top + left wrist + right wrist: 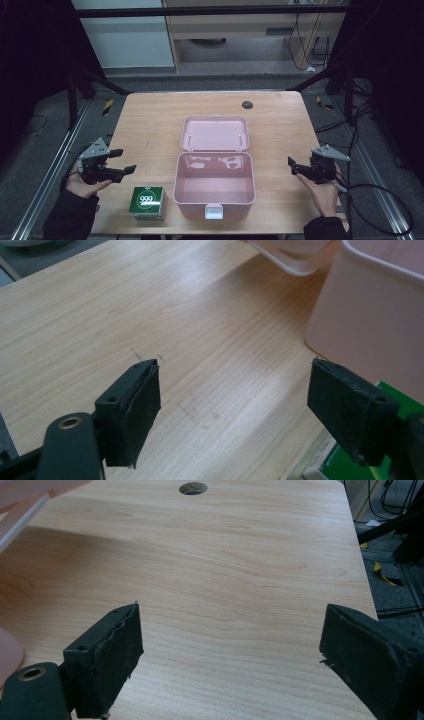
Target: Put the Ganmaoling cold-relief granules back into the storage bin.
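Risk sits with the green carton (148,202), a glossy cardboard cube at 7 o'clock of the pink plastic box (214,186) on the table (150,125): the released left hand-held gripper (125,161), empty above it, could tip it. The right hand-held gripper (292,164) is parted, empty, at 3 o'clock.

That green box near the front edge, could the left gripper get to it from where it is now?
Probably yes. The left gripper is open with nothing between its jaws, and the green box sits close by on bare table, beside the pink bin but apart from it.
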`<state>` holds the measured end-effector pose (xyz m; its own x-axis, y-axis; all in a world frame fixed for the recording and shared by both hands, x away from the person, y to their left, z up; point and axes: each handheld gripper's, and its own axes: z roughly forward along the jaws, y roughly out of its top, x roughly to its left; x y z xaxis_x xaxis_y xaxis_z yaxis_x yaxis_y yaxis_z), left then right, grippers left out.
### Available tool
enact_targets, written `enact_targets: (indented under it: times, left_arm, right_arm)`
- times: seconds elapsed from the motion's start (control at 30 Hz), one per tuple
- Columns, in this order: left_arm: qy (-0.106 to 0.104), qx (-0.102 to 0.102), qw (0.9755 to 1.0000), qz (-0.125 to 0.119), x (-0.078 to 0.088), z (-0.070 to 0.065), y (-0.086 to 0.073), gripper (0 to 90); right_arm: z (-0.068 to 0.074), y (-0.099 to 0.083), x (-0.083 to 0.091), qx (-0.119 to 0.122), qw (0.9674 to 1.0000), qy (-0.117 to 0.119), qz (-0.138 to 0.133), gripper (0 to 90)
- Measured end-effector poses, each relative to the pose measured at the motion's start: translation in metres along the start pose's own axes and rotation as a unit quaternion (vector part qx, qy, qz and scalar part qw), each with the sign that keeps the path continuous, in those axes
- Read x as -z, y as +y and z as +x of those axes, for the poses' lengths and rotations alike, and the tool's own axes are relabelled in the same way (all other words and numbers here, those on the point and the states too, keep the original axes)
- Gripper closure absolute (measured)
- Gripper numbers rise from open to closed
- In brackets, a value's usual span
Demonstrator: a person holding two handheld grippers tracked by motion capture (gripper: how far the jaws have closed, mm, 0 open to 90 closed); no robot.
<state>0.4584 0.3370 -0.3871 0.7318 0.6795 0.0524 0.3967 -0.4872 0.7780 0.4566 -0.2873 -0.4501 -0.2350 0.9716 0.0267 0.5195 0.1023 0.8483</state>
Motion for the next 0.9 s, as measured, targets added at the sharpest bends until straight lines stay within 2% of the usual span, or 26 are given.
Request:
enact_targets:
  times: [0.03, 0.2, 0.27, 0.33, 0.43, 0.63, 0.67, 0.7, 0.73, 0.77, 0.8, 0.83, 0.9]
  left_arm:
    - [0.000, 0.000, 1.0000, 0.000, 0.000, 0.000, 0.000, 20.6]
    - [-0.014, -0.029, 0.9991, 0.026, 0.005, -0.003, 0.006, 18.6]
    - [-0.018, -0.033, 0.9989, 0.029, 0.006, -0.003, 0.007, 17.5]
    - [-0.027, -0.047, 0.9980, 0.034, 0.007, -0.006, 0.009, 17.3]
    - [-0.045, -0.074, 0.9953, 0.045, 0.008, -0.011, 0.013, 16.3]
    - [-0.070, -0.107, 0.9889, 0.075, 0.006, -0.017, 0.019, 13.8]
    - [-0.070, -0.107, 0.9889, 0.075, 0.006, -0.017, 0.019, 13.7]
    - [-0.074, -0.118, 0.9864, 0.087, 0.005, -0.019, 0.021, 13.6]
    - [-0.074, -0.118, 0.9864, 0.087, 0.005, -0.019, 0.021, 13.5]
    - [-0.081, -0.128, 0.9837, 0.097, 0.003, -0.020, 0.022, 13.4]
    - [-0.081, -0.128, 0.9837, 0.097, 0.003, -0.020, 0.022, 13.3]
    - [-0.087, -0.140, 0.9809, 0.103, 0.002, -0.022, 0.023, 13.3]
    - [-0.092, -0.143, 0.9800, 0.103, 0.002, -0.024, 0.024, 13.0]
  right_arm:
    - [0.000, 0.000, 0.000, 0.000, 1.0000, 0.000, 0.000, 10.4]
    - [0.001, 0.000, 0.000, 0.004, 1.0000, 0.005, 0.004, 10.4]
    - [0.002, 0.000, 0.000, 0.006, 1.0000, 0.005, 0.005, 10.4]
    - [0.002, 0.000, 0.000, 0.009, 0.9999, 0.009, 0.005, 10.3]
    - [0.003, 0.000, 0.000, 0.013, 0.9998, 0.012, 0.006, 9.8]
    - [0.004, 0.001, -0.001, 0.020, 0.9997, 0.012, 0.011, 9.0]
    - [0.004, 0.001, -0.001, 0.020, 0.9996, 0.013, 0.012, 8.9]
    - [0.003, 0.001, -0.001, 0.021, 0.9996, 0.013, 0.012, 8.8]
    - [0.003, 0.001, -0.001, 0.021, 0.9996, 0.013, 0.012, 8.6]
    - [0.003, 0.001, -0.001, 0.021, 0.9996, 0.014, 0.012, 8.5]
    - [0.003, 0.001, -0.001, 0.021, 0.9996, 0.014, 0.012, 8.5]
    - [0.003, 0.001, -0.001, 0.022, 0.9996, 0.014, 0.013, 8.3]
    - [0.003, 0.001, -0.002, 0.024, 0.9995, 0.015, 0.014, 8.0]
